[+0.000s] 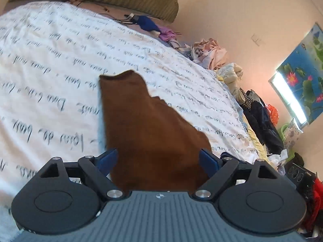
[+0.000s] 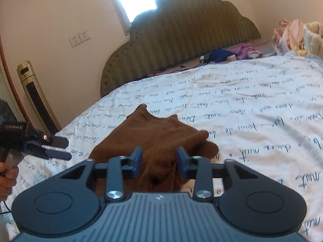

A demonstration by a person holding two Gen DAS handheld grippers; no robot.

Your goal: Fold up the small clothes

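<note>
Lying rumpled, brown garment [image 2: 161, 137], right tongs [image 2: 159, 161] clamping it, left tongs [image 1: 159, 161] spread wide.

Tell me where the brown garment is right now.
The brown garment lies on the white script-printed bedspread, bunched between the right gripper fingers, in front of the headboard.

garment [image 1: 153, 133]: brown matt fuzzy cloth | bedsheet [image 1: 50, 60]: smooth printed cloth
</note>
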